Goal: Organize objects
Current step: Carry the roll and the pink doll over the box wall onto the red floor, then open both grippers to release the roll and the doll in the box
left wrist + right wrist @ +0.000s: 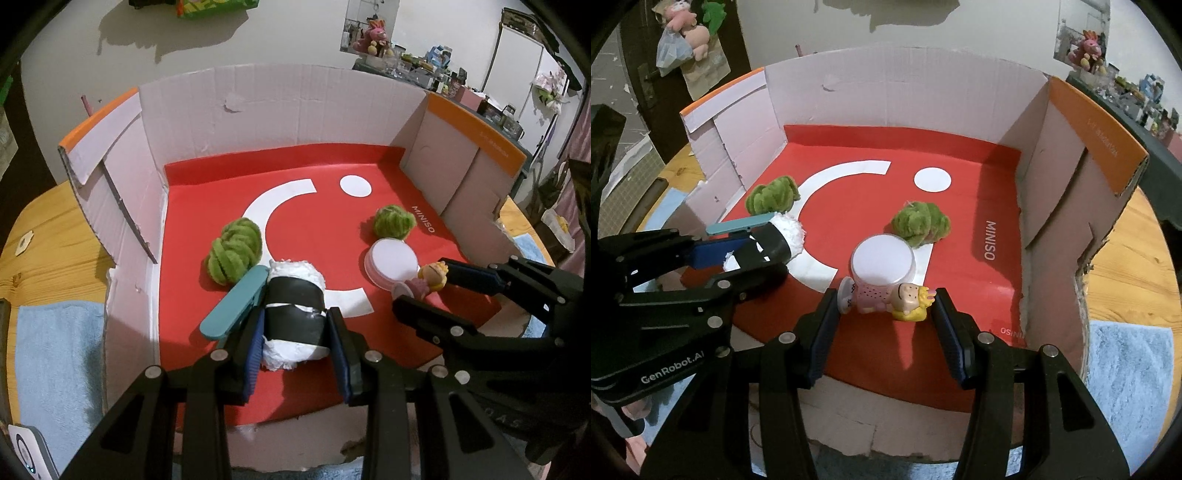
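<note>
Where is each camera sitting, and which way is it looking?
Left wrist view: sits on the left claw, looking down into the cardboard box at the black-and-white roll between its fingers; the right claw shows too.
Right wrist view: sits on the right claw, looking down at the toy figure; the left claw shows.
Both share the box and two green fuzzy balls.

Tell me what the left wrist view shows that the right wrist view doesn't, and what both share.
Only the left wrist view: the left gripper head-on, its fingers pressing both sides of the black-and-white roll, and the teal clip's broad face.
Only the right wrist view: the right gripper head-on, its fingers bracketing the doll figurine, and the plush toys hanging upper left.
Both: the cardboard box, two green yarn balls and the white-lidded cup.
</note>
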Demonstrator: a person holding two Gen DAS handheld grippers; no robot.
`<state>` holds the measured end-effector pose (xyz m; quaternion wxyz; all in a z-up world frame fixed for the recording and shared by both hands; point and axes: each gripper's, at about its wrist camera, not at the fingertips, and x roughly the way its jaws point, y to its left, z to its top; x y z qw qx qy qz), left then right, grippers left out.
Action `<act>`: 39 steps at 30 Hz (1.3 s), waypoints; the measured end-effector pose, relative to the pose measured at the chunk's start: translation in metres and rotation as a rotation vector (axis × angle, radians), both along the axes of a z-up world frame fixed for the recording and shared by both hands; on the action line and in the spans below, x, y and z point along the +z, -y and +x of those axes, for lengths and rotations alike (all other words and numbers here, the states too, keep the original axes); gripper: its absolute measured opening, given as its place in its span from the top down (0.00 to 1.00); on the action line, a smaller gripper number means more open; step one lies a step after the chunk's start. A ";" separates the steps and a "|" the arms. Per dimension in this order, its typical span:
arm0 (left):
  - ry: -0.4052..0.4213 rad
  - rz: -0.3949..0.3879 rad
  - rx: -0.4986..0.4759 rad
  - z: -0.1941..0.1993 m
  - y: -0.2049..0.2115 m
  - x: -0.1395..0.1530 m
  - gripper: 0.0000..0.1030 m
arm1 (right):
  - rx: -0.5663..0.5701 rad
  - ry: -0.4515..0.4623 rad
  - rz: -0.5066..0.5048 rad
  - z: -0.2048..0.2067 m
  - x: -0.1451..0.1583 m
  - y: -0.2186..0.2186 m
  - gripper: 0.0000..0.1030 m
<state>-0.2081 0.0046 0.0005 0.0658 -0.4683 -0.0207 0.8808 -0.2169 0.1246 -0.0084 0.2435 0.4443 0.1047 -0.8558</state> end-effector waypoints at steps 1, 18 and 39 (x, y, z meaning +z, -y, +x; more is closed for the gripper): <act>0.000 0.003 0.002 0.000 0.000 0.000 0.66 | -0.001 0.000 -0.001 0.000 0.000 0.000 0.52; -0.010 0.020 0.008 0.000 0.003 0.001 0.64 | 0.003 -0.007 -0.009 0.001 0.002 0.000 0.51; -0.084 0.000 0.022 0.026 0.001 0.020 0.49 | 0.011 -0.054 -0.024 0.025 0.020 -0.008 0.38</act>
